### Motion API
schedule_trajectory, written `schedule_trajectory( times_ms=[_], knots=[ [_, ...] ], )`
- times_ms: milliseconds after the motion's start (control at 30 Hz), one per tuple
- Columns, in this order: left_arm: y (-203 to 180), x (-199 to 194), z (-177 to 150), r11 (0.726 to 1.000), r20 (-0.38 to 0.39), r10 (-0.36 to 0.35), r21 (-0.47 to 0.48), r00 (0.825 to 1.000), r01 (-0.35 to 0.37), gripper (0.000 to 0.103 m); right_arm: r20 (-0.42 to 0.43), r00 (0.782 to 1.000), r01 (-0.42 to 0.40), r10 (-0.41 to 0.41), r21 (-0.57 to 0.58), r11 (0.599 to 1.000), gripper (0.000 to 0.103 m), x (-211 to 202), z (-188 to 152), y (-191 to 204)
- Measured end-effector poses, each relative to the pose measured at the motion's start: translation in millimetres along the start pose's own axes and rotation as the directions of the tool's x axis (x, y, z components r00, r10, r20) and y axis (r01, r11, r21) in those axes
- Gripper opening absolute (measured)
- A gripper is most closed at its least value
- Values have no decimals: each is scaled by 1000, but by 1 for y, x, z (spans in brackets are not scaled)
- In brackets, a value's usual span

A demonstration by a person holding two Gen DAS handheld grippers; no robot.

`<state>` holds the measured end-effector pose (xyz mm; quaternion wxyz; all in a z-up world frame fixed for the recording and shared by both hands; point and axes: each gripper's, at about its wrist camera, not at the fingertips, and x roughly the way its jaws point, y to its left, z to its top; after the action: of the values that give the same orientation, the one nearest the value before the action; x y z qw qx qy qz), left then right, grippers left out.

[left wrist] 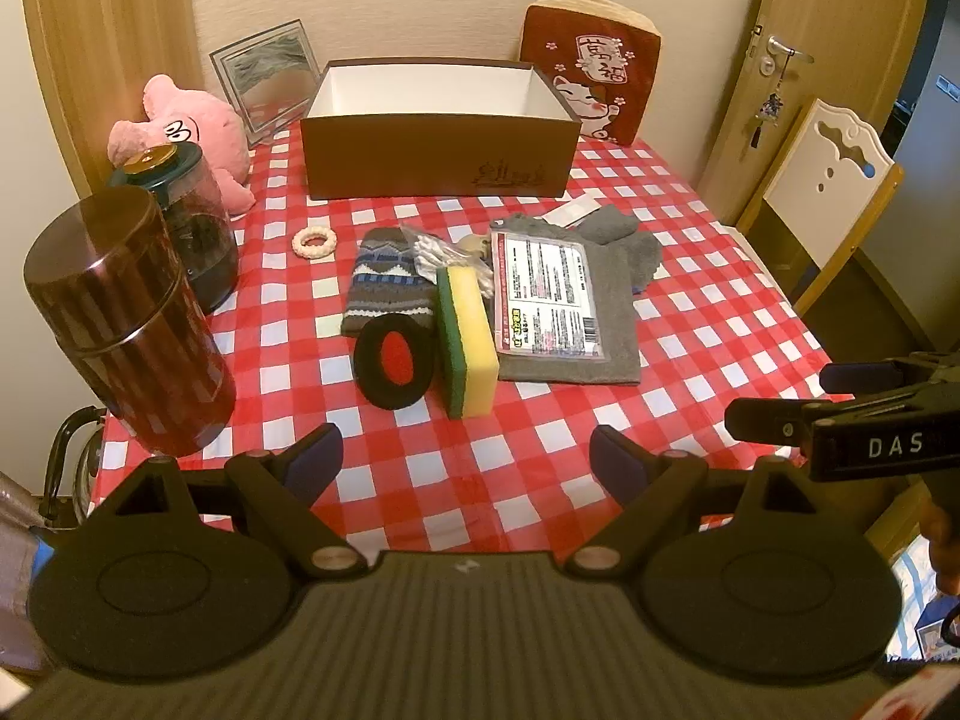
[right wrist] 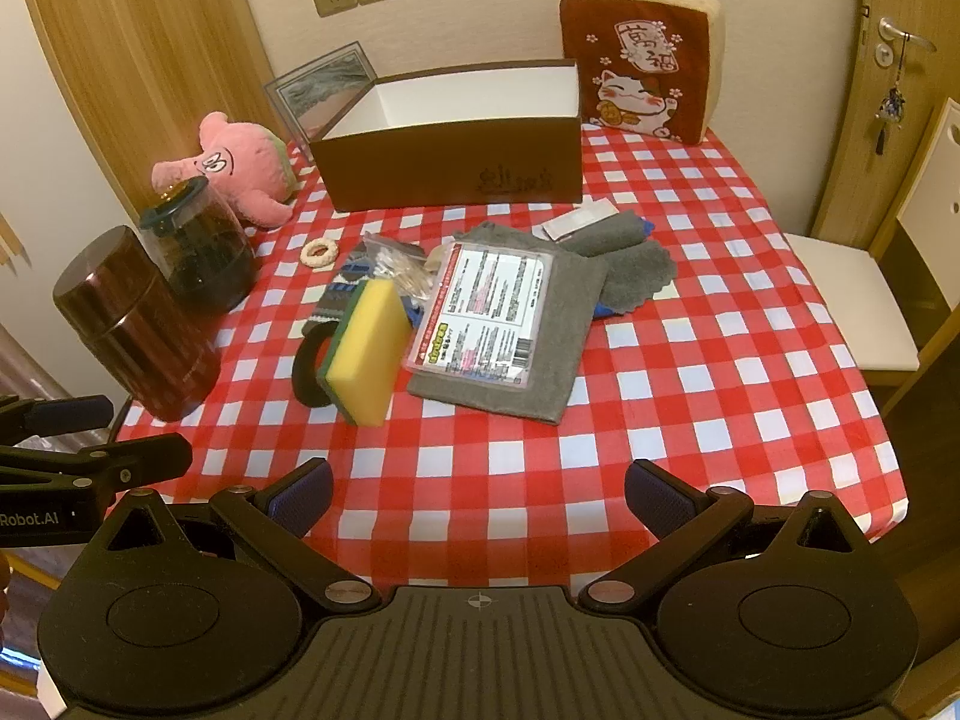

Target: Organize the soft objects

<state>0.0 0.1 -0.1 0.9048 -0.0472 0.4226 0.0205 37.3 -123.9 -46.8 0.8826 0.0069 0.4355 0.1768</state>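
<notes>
The left gripper (left wrist: 465, 459) and right gripper (right wrist: 477, 495) both hang with jaws spread wide and nothing between them, above the near edge of the checked tablecloth (left wrist: 540, 414). Just beyond lies a cluster: a yellow-green sponge (left wrist: 467, 341) on its edge, touching a black ring pad (left wrist: 387, 363), a patterned knit piece (left wrist: 387, 282) and a grey cloth (left wrist: 600, 300) with a plastic packet (left wrist: 546, 303) on top. Two dark jars (left wrist: 129, 324) stand to the left. Farther back sits the open brown box (left wrist: 438, 153), with a pink plush (left wrist: 198, 132) to its left and a red cat cushion (left wrist: 591, 75) to its right.
</notes>
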Motion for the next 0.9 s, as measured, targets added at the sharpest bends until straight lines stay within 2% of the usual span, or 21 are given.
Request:
schedule_trajectory(
  times_ms=[900],
  knots=[
    [0, 0, 0, 1000, -2, 1, 1, 1000, -1, 88, 4, 1000, -1, 1, 2, 1000, 103, 1, 1, -1]
  ],
)
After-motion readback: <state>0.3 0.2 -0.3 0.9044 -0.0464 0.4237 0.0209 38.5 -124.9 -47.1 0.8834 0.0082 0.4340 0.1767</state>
